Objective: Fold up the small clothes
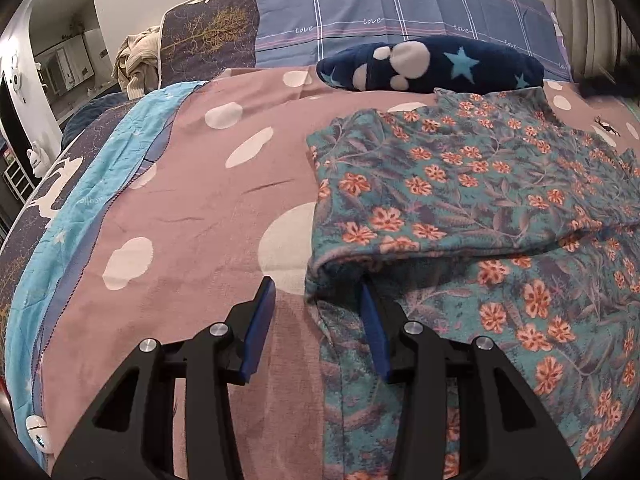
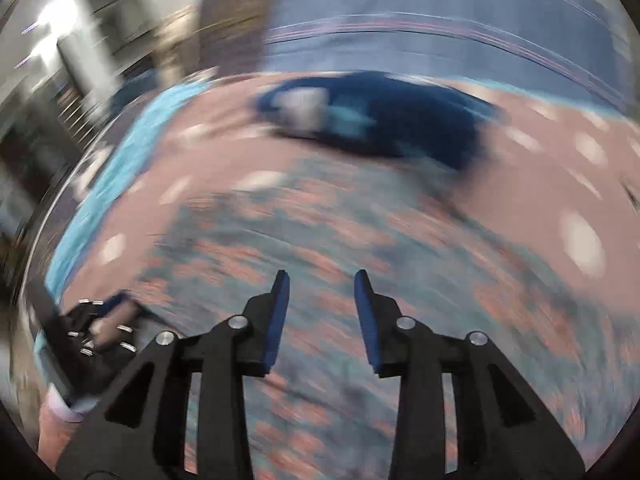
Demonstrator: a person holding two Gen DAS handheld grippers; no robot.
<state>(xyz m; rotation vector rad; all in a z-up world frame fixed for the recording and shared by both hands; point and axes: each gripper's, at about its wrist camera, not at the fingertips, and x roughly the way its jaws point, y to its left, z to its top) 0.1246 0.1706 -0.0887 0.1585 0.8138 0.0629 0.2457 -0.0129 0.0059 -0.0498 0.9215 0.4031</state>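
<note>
The left gripper [image 1: 318, 286] stands partly open, one blue finger on the pink dotted bedspread [image 1: 200, 208], the other tucked under the folded edge of the floral garment [image 1: 480, 184]; its pads are not pressing. The right gripper [image 2: 322, 280] hovers above the garment, partly open and empty, amid motion blur.

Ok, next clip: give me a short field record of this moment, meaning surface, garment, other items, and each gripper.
surface: bedspread, pink with white dots
garment: floral garment, partly folded, upper layer over lower
other items: navy star blanket behind the garment; plaid pillow at the head
left gripper: open, at the garment's left edge, one finger by the fold
right gripper: open, nothing between the fingers, above the garment; view blurred
</note>
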